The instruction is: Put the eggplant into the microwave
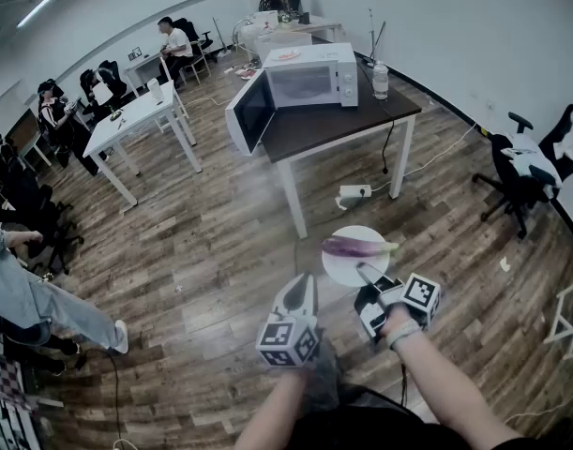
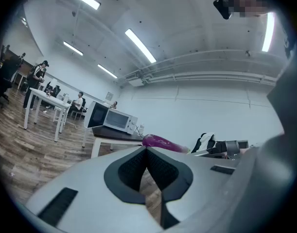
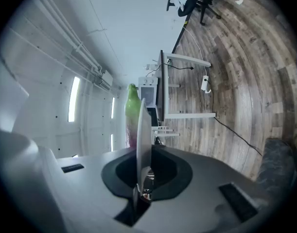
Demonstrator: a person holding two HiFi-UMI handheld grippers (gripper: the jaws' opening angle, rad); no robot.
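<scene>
Purple, white and brown
Purple eggplant [image 1: 358, 246] with green stem on a white plate [image 1: 340, 268]; white microwave [image 1: 300, 84] with dark door, dark-brown tabletop [image 1: 333, 120], brown plank-patterned floor [image 1: 211, 242]

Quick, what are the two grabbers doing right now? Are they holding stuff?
Left gripper: shut, holding nothing.
Right gripper: shut on the round white plate carrying the long purple eggplant.

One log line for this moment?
right tongs: shut on plate | eggplant: on plate | left tongs: shut, empty | microwave: open
</scene>
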